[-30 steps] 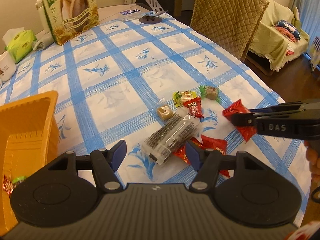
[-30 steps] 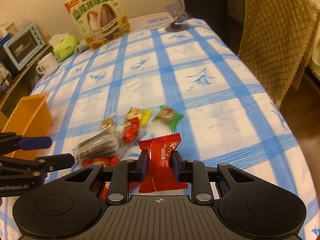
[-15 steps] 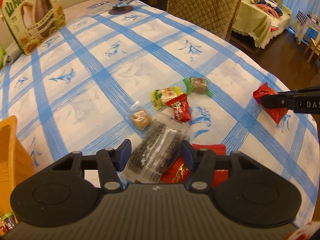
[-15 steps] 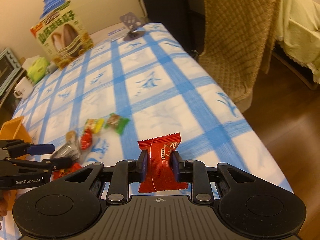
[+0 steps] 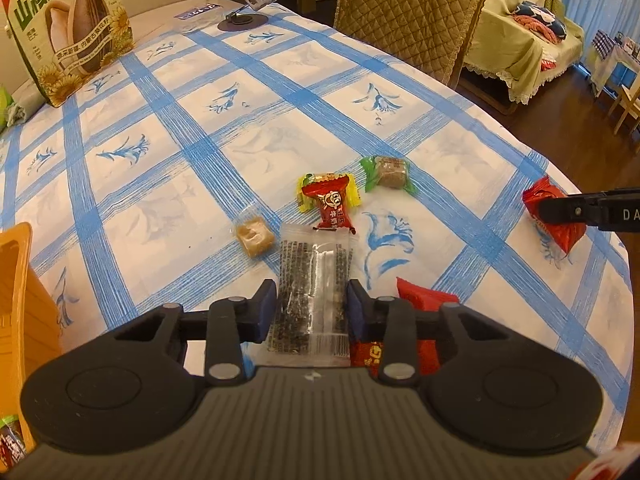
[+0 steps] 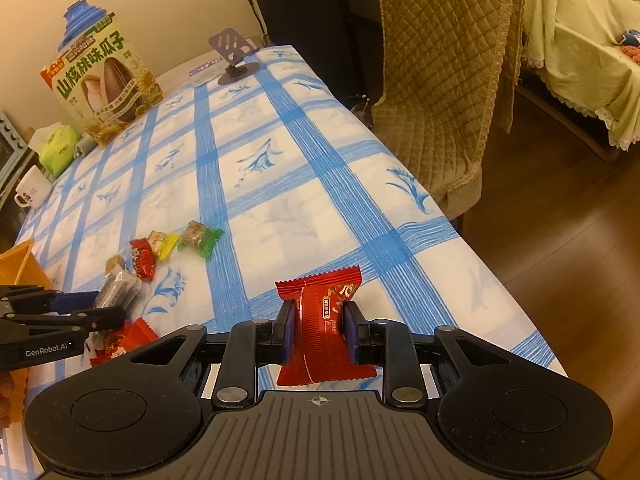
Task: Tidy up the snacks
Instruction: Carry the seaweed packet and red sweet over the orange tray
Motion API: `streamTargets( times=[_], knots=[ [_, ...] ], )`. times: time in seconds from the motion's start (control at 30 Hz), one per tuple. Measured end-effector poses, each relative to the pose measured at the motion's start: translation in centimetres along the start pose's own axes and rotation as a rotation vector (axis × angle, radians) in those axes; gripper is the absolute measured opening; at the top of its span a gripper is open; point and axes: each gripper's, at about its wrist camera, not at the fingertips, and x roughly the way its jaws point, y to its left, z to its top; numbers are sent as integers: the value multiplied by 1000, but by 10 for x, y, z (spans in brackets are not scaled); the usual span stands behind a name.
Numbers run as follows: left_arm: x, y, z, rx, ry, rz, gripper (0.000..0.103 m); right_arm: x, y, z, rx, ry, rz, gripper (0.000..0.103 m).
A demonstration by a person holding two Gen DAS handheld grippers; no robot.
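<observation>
A: Snacks first — where are they?

B: Nearest, in the left wrist view, a clear sesame-bar packet point(image 5: 311, 292) lies lengthwise between the blue pads point(image 5: 267, 308) of the left tool point(image 5: 311, 312). Its jaws are closing and look right against the packet's edges. At about four o'clock from it, red packets point(image 5: 424, 304) lie partly under the tool.

A: And the right tool?

B: The right tool point(image 6: 319, 334) is clamped on a red snack packet point(image 6: 320, 320), standing upright between its pads, over the desk's point(image 6: 280, 184) near right edge.

A: Farther out?

B: From the sesame packet, a clear-wrapped brown cube point(image 5: 254, 234) sits at eleven o'clock, a red candy point(image 5: 332, 210) at twelve, overlapping a yellow-wrapped sweet point(image 5: 348, 188). A green-wrapped brown candy point(image 5: 388, 172) lies at one o'clock, just apart.

A: The container?

B: An orange basket point(image 5: 20, 280) is at nine o'clock, at the frame edge. Far back, a sunflower-seed bag point(image 5: 68, 28) stands at eleven o'clock, a phone stand point(image 5: 244, 4) at twelve.
</observation>
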Motion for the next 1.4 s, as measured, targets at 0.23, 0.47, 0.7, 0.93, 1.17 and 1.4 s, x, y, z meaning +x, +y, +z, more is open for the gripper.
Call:
streamTargets(
  times=[0.23, 0.47, 0.7, 0.93, 1.17, 1.4],
  knots=[
    [-28, 2, -6, -53, -46, 12, 34, -11, 10, 1, -30, -15, 34, 26],
    [-67, 2, -14, -115, -100, 28, 34, -25, 27, -2, -71, -28, 85, 26],
    [-112, 6, -31, -177, -145, 55, 34, -45, 55, -7, -138, -34, 161, 26],
    [-158, 20, -59, -259, -190, 98, 34, -63, 95, -19, -222, -14, 259, 26],
    [-199, 45, -96, -342, -210, 166, 34, -68, 150, -42, -310, 46, 390, 26],
    [-234, 79, -136, -411, -211, 239, 34, -68, 210, -67, -392, 96, 499, 26]
  ],
)
